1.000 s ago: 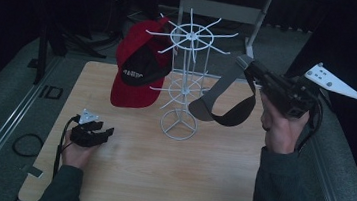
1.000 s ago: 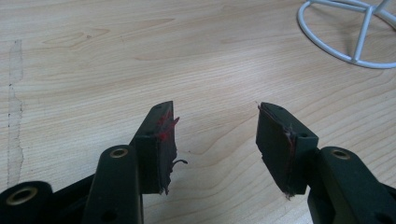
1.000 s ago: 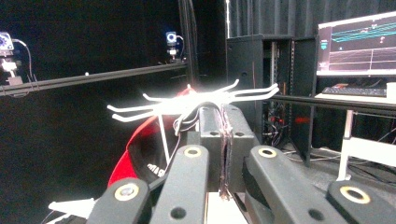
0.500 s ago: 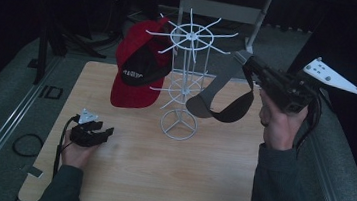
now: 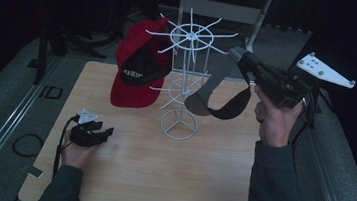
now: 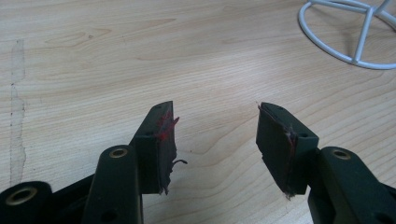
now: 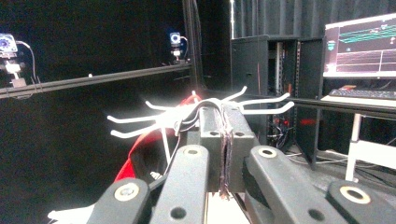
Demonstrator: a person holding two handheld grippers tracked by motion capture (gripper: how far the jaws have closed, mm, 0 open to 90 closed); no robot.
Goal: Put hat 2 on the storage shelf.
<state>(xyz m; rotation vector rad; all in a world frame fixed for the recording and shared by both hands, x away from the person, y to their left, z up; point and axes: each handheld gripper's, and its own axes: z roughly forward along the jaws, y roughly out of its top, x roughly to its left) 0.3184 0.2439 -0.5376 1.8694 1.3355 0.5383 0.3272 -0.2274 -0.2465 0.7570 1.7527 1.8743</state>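
Matt cloth cap (image 5: 217, 92), white wire rack (image 5: 184, 81)

Dark grey long sleeves on both forearms, cuffs ending at the wrists. The left gripper (image 5: 105, 134) is a compact black unit with a small grey three-cornered plate on top and a black cable looping off its back. Up close, its two black jaws carry flat dark pads, frayed at the edges and smeared with red, with brass-ringed screw holes in the links behind. The right gripper (image 5: 237, 54) is black too, longer in outline, its pale three-cornered plate dotted with holes, and a black cable hangs from it.
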